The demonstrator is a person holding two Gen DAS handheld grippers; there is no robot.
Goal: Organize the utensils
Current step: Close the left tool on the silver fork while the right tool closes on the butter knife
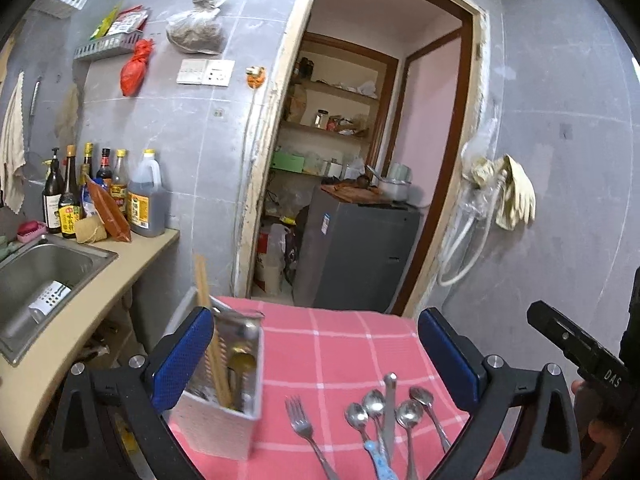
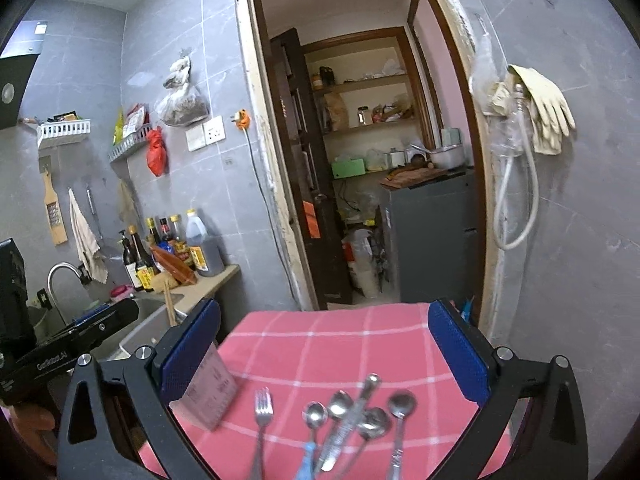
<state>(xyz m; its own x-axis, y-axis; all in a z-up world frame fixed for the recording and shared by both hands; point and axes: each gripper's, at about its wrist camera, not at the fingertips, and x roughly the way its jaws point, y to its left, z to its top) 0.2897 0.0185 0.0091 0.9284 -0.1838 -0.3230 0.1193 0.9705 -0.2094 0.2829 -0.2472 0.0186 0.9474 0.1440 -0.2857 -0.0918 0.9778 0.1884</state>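
A fork (image 1: 304,424), several spoons (image 1: 376,404) and a table knife (image 1: 389,404) lie on the pink checked cloth (image 1: 340,340). A white utensil holder (image 1: 224,396) stands at the cloth's left edge with chopsticks (image 1: 208,320) and a gold spoon inside. My left gripper (image 1: 316,356) is open and empty above the cloth, its left finger beside the holder. My right gripper (image 2: 324,356) is open and empty above the fork (image 2: 262,412), spoons (image 2: 340,404) and knife (image 2: 356,412). The holder (image 2: 212,392) shows at its left finger.
A counter with a steel sink (image 1: 44,276) and sauce bottles (image 1: 104,196) runs along the left. An open doorway (image 1: 360,160) with a grey cabinet (image 1: 352,256) lies beyond the cloth. Gloves and a hose (image 1: 508,196) hang on the right wall.
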